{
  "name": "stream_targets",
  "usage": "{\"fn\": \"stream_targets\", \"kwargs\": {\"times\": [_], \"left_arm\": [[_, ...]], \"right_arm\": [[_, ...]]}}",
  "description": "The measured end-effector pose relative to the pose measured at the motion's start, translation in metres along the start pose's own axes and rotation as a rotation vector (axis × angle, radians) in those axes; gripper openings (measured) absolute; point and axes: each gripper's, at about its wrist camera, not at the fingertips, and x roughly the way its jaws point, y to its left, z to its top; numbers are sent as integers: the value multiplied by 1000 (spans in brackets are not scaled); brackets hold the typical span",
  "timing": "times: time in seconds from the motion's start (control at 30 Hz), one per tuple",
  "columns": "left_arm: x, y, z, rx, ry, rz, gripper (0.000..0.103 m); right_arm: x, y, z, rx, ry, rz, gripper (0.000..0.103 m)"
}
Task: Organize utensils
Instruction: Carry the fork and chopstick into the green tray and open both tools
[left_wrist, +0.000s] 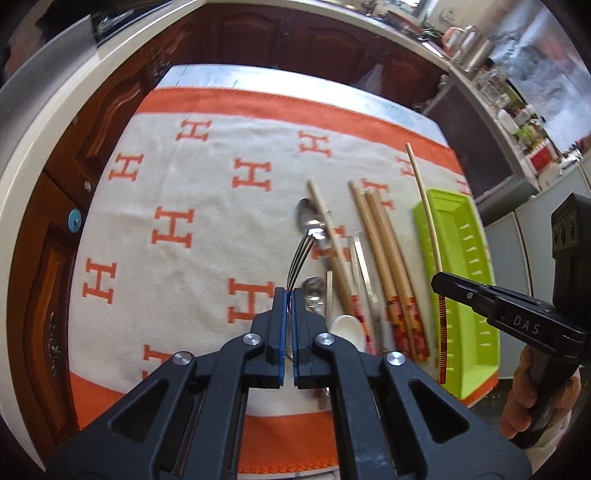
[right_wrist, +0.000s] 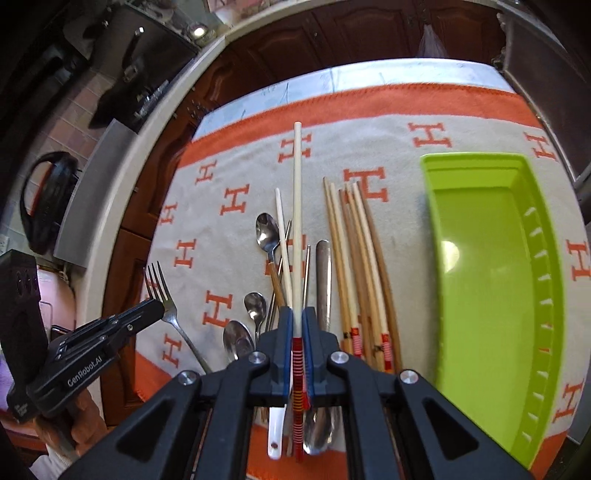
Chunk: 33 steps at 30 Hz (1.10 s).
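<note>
Right wrist view: right gripper (right_wrist: 297, 332) clamped on chopstick (right_wrist: 297, 206) at striped end, pale tip pointing away, lifted above pile; likely carried apart for sorting; beneath, spoons (right_wrist: 267, 232) and loose chopsticks (right_wrist: 354, 266) jumbled on H-patterned cloth (right_wrist: 229, 170); green tray (right_wrist: 480, 258) to right, bare inside, probable destination; left gripper (left_wrist: 289, 295) pinched shut on fork (right_wrist: 162, 295) near tines, held off to left, clear of pile; beyond cloth, dark wooden cabinets (right_wrist: 332, 33).
</note>
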Motion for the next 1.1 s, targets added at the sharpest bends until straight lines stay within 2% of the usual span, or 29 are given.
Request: {"fn": "stream_targets", "kwargs": {"times": [0.13, 0.23, 0.43, 0.57, 0.73, 0.87, 0.97, 1.1], "left_arm": [[-30, -31, 1, 76, -53, -36, 0], [-49, -54, 0, 124, -81, -69, 0], [-56, -109, 4, 191, -37, -186, 0], [-34, -151, 9, 225, 31, -237, 0], [25, -199, 13, 279, 163, -256, 0], [76, -228, 11, 306, 245, -211, 0], [101, -238, 10, 326, 258, -173, 0], [117, -248, 9, 365, 252, -136, 0]], "right_arm": [[-37, -21, -13, 30, -64, 3, 5], [-57, -38, -20, 47, -103, -26, 5], [-71, -81, -33, 133, -127, -104, 5], [-61, -111, -44, 175, -92, -175, 5], [-39, -138, -56, 199, -25, -213, 5], [-35, -143, -59, 201, -27, -214, 6], [-39, -143, -60, 203, -40, -199, 8], [-46, -140, -61, 190, -68, -207, 24]]}}
